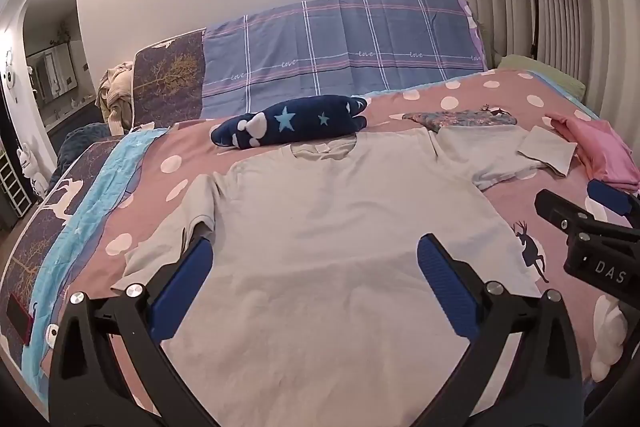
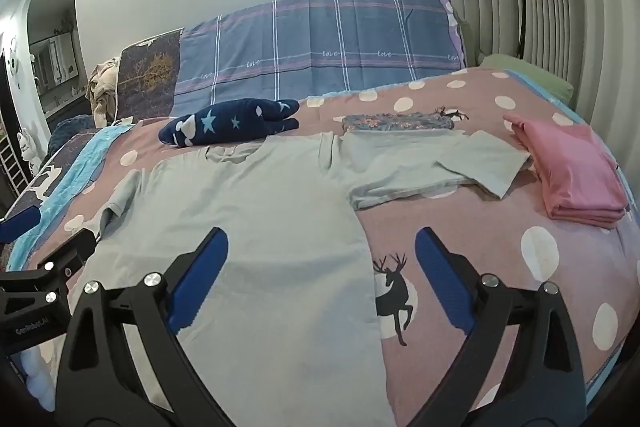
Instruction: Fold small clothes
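A pale grey T-shirt [image 1: 332, 219] lies spread flat, front up, on the pink dotted bedspread [image 1: 560, 187], collar toward the headboard; it also shows in the right wrist view [image 2: 248, 211]. My left gripper [image 1: 316, 267] is open and empty, hovering over the shirt's lower middle. My right gripper [image 2: 320, 263] is open and empty above the shirt's right hem edge and also shows at the right in the left wrist view [image 1: 576, 215]. The right sleeve [image 2: 400, 167] is stretched out to the right.
A folded pink garment [image 2: 576, 171] lies at the right. A navy star-patterned plush [image 2: 228, 123] lies beyond the collar. A patterned folded cloth [image 2: 396, 121] lies behind the sleeve. A plaid headboard cover [image 2: 320, 43] stands at the back; the bed's edge is at the left.
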